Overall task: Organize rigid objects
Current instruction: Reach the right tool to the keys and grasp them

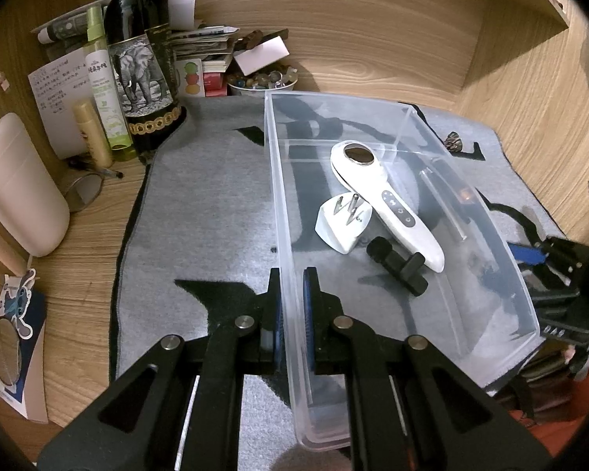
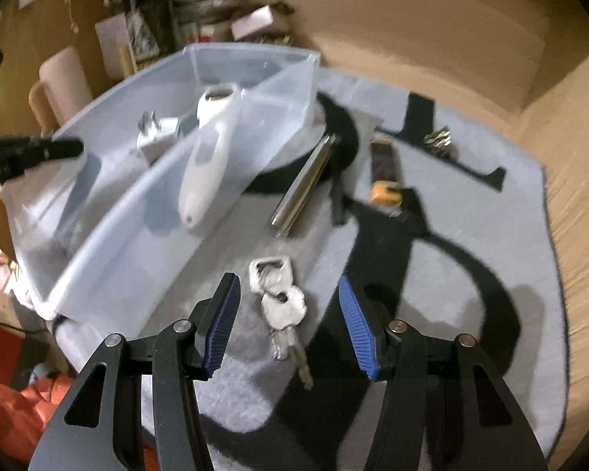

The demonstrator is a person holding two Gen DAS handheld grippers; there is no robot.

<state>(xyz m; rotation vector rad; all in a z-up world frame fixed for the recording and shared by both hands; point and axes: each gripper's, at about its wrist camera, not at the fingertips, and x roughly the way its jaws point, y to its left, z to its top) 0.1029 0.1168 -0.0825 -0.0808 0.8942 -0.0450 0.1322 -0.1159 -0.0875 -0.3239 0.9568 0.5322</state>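
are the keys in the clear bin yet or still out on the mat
Out. The keys lie on the grey mat beside the clear bin, between the open right gripper pads.

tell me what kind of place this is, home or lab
Most likely a home desk nook, not a lab: wood-grain walls with paper notes, a wine bottle beside toiletries, a bowl of beads, and a grey mat under a clear plastic bin.

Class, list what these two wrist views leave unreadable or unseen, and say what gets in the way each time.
- Right wrist view: motion blur smears the yellow-tipped object and the small metal piece; neither can be identified.
- Left wrist view: the keys are absent, hidden beyond the clear bin.
- Left wrist view: the handwritten note is too small to read.
- Left wrist view: the right gripper is cut off at the right edge.
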